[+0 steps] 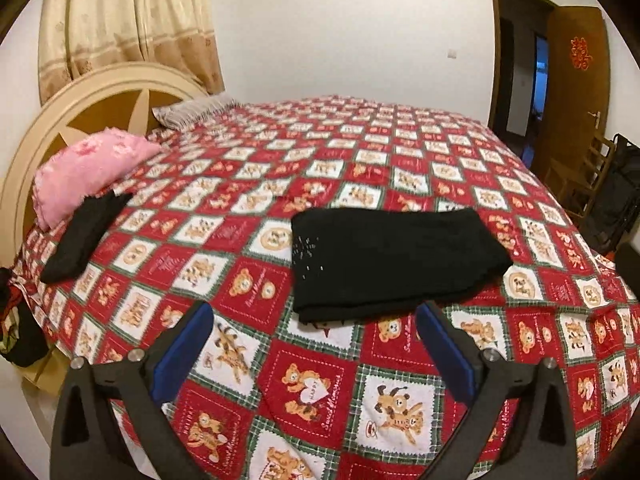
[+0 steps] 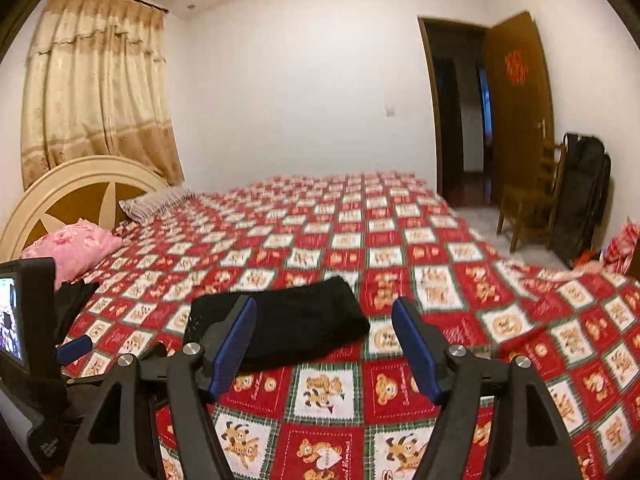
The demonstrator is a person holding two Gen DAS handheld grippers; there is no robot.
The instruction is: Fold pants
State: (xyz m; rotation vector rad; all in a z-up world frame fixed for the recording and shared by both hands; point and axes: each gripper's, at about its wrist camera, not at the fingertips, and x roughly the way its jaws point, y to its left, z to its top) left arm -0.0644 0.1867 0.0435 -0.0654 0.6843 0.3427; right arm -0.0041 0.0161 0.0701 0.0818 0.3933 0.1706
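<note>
1. The bed with its red patchwork teddy-bear bedspread bears the folded black pants, a second dark folded garment beside a fluffy pink pillow, and a striped pillow.
2. The left gripper gapes wide and empty; the pants lie flat just beyond its blue pads.
3. The right gripper is parted, holding nothing, with the pants ahead, partly behind its left finger.

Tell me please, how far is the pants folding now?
Done: the black pants lie folded in a compact rectangle on the bedspread. In hand: nothing; the left gripper and right gripper are open and empty. Left: seemingly nothing for this pair.
</note>
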